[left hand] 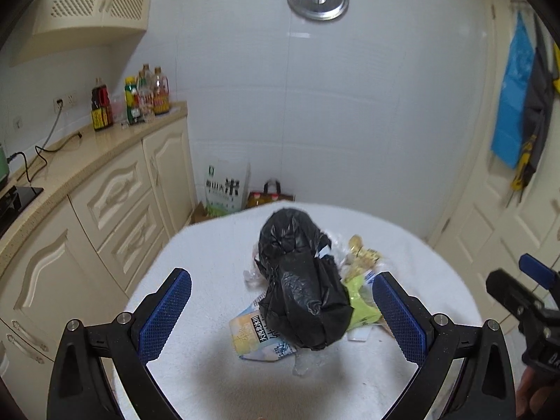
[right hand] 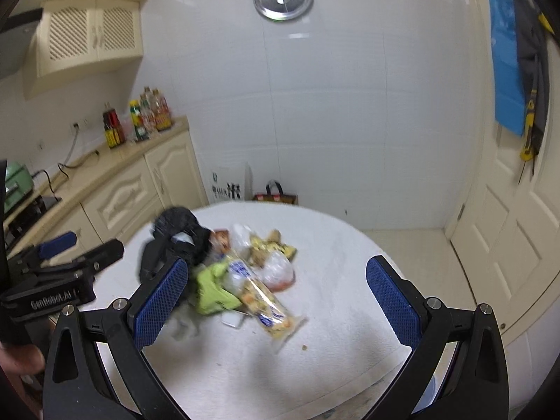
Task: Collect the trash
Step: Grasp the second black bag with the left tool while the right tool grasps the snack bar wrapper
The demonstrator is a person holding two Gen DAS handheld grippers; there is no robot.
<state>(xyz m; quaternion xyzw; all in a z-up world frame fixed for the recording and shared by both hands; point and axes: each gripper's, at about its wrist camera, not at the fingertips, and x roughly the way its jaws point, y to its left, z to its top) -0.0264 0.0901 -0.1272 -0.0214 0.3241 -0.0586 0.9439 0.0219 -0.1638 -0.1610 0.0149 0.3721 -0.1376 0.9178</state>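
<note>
A crumpled black trash bag [left hand: 301,280] lies on a round table with a white cloth [left hand: 217,252], on top of a pile of wrappers. A pale yellow printed packet [left hand: 255,332] and a lime green wrapper [left hand: 360,304] stick out from under it. My left gripper [left hand: 283,311] is open above the table, its blue pads either side of the bag without touching it. In the right wrist view the black bag [right hand: 182,231] sits left of a clear snack bag [right hand: 262,297], a green wrapper [right hand: 213,290] and yellow wrappers [right hand: 269,245]. My right gripper [right hand: 276,294] is open over the pile, holding nothing.
Cream cabinets [left hand: 115,203] with a counter holding sauce bottles [left hand: 133,101] run along the left. A rice sack [left hand: 224,192] and a tote bag [left hand: 269,196] stand on the floor behind the table. A white door [right hand: 507,231] with hanging cloths is at the right.
</note>
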